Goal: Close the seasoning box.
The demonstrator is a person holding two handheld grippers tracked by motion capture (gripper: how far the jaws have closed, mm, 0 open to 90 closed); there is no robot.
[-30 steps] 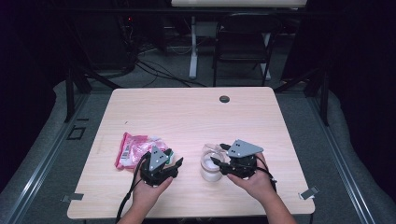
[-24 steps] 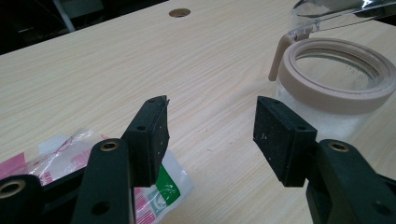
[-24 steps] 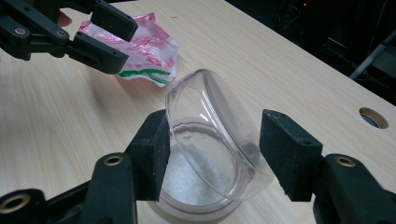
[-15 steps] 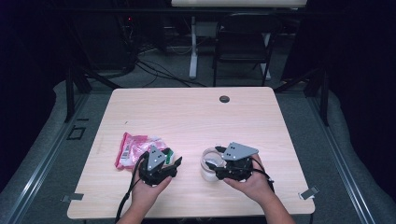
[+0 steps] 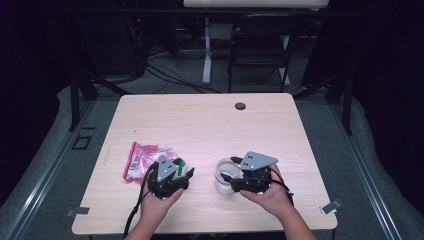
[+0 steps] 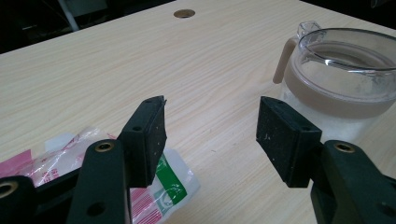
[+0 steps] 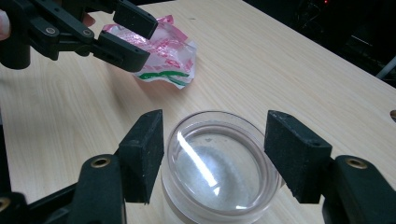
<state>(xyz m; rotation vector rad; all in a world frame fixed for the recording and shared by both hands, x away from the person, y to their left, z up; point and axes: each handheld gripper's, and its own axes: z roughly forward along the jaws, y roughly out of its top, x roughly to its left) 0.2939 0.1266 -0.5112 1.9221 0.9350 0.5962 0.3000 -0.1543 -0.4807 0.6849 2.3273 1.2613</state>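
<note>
We have both grippers parked low near the front edge of the light wood tabletop (image 5: 210, 125), one item each. The clear plastic jar with a tan band and handle (image 5: 226, 176) stands upright right of centre, close to the front edge. The crinkled pink and white plastic packet with green print (image 5: 142, 160) lies flat toward the front-left.

Right gripper (image 7: 212, 158): fingers (image 7: 142, 156) straddle the jar's rim, one on either side, with a gap showing at each side. So open around it, not clamped yet. We'd judge this is lined up to steady the jar so it won't slide or tip while something goes in.

Left gripper (image 6: 210, 135): fingers (image 6: 147, 137) wide apart, nothing between them. The packet (image 6: 159, 186) sits just under and beside its left finger, not pinched. The jar (image 6: 338, 88) is near its right side, so the gripper looks out between the two. The jaws have just opened a little further, which reads to us as readying a wide bite on the packet.

Packet beside jar, apart and not touching: likely kept close for a short carry. The packet's thin film will crumple and may slip, so a grab near an edge looks best.
</note>
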